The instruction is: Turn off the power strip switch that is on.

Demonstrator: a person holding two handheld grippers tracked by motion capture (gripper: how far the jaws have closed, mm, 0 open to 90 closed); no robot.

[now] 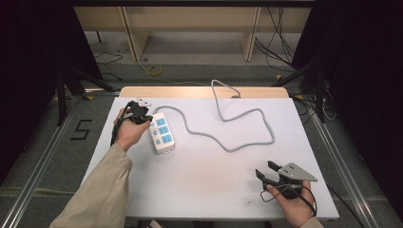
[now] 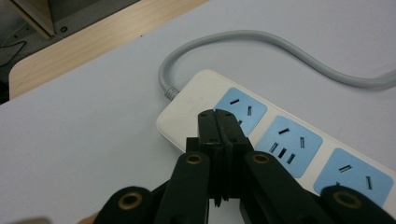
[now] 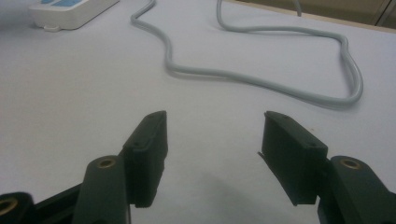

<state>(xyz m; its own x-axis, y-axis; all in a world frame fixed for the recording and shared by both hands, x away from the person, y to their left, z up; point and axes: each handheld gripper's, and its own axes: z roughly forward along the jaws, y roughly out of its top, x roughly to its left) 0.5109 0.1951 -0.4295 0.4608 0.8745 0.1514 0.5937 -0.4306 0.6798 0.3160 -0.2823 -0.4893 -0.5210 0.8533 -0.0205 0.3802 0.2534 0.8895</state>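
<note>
Nearest the person, the right hand-held gripper (image 1: 267,172) is resting low at the near right of the white surface (image 1: 214,180), its jaws spread wide with nothing between them. It is sitting well apart from the work, and it is probably best left parked there, or brought in only if the strip starts sliding.

Farther in at the left, the left hand-held gripper (image 2: 223,126) is hovering over the cord end of the white power strip (image 1: 162,133), its jaws pressed together on nothing, the tips just above the first blue socket panel (image 2: 243,108). With the tips shut it is acting as a single blunt point, so the step in hand looks like a push or a press on the strip rather than a pick-up. To do that well, the person should be keeping the tips on the flat white body or the panel face, pressing squarely and low so the strip is sliding flat instead of tipping or pivoting. Whether the tips are already touching the plastic is hard to tell from these angles.

The strip is lying at the far left of the surface, its long side running near to far. Beyond it, the grey cord (image 1: 228,135) is looping across the middle toward the far edge; any push should be going gently enough that this slack is following without dragging the strip askew.
</note>
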